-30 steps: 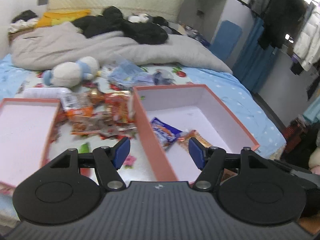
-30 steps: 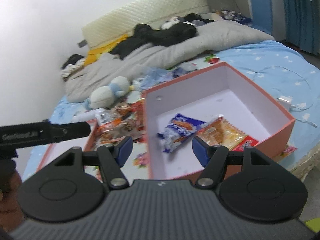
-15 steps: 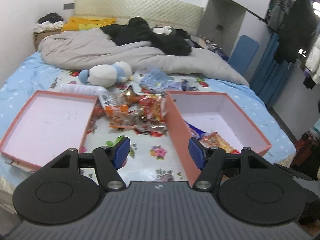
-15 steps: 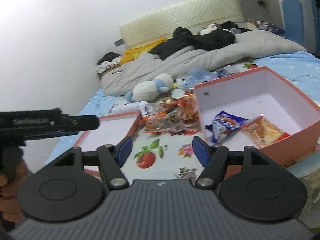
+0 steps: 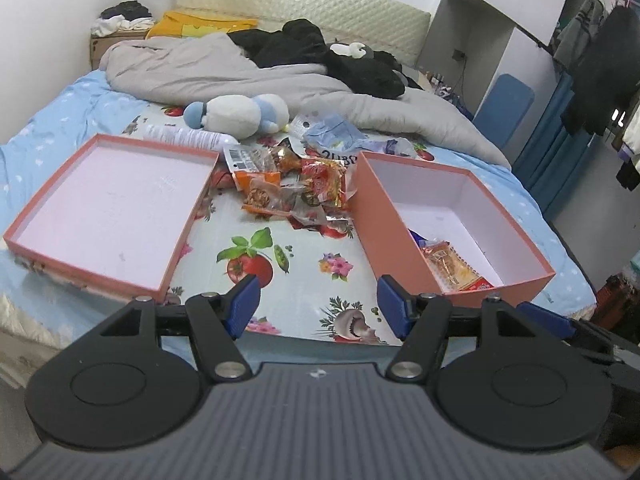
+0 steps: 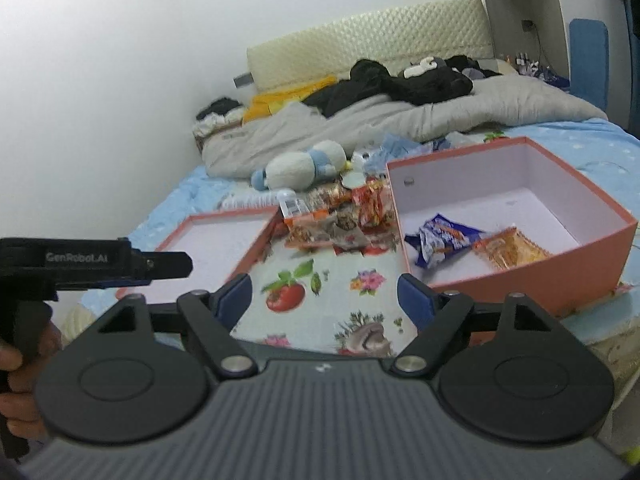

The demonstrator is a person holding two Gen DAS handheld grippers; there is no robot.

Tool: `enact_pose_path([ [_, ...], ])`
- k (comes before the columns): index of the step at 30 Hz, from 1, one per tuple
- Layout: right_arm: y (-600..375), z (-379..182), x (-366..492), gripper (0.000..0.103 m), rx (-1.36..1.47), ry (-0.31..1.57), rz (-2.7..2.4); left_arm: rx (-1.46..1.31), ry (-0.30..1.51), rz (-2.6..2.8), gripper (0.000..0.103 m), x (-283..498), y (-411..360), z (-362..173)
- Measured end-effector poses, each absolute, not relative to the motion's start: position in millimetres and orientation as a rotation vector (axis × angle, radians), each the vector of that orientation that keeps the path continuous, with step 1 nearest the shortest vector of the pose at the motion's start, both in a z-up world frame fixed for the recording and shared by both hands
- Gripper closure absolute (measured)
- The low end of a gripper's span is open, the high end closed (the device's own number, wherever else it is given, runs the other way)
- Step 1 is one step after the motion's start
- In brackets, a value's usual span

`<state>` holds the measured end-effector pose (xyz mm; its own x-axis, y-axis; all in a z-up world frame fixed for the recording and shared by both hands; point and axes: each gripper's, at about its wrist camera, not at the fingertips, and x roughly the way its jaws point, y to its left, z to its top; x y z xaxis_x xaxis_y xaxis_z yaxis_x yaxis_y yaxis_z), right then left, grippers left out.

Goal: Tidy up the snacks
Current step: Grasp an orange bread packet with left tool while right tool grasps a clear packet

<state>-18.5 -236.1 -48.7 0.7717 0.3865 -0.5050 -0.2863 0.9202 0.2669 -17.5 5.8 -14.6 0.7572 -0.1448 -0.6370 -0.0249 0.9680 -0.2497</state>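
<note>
- two packets already lie in the deep box [image 6: 520, 276]: a blue-and-white packet [image 6: 440, 240] and an orange packet [image 6: 508, 248], both just ahead and to the right of the right claw [image 6: 324, 294].
- most of the snack pile [image 5: 292, 188] sits on the bed well ahead of the left claw [image 5: 318, 306], between the shallow lid [image 5: 108, 204] on its left and the deep box on its right.
- the left claw is spread, with nothing between its pads, only the printed sheet [image 5: 304, 280] showing through the gap.
- the right claw is widening at this moment and is also empty; it hangs short of the pile.
- a hand [image 6: 20, 392] grips the left handle at the far left of the right wrist view.
- the packets look like thin crinkly film, light and soft, probably slick; a hard squeeze could crush biscuits inside.
- best hold, i judge, is a crimped end seam or a raised edge, where the film is flat and doubled, rather than the puffed middle.
- the pile overlaps, so lifting one packet may drag its neighbours.
- a plush toy [image 5: 240, 114] and a white bottle [image 5: 184, 136] lie beyond the pile, further from both claws.
</note>
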Motion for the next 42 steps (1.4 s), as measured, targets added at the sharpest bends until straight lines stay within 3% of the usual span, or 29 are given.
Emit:
enact_pose_path([
  [19,-195.0,-76.5,45.6,0.022,0.106,0.665,0.449,-0.391,0.764,-0.015,0.033,64.7,50.0,-85.3],
  [42,-110.9,-154.2,280.7,0.028,-0.095,0.994,0.505,-0.551,0.933,-0.051,0.033,331.4,121.3,-191.5],
])
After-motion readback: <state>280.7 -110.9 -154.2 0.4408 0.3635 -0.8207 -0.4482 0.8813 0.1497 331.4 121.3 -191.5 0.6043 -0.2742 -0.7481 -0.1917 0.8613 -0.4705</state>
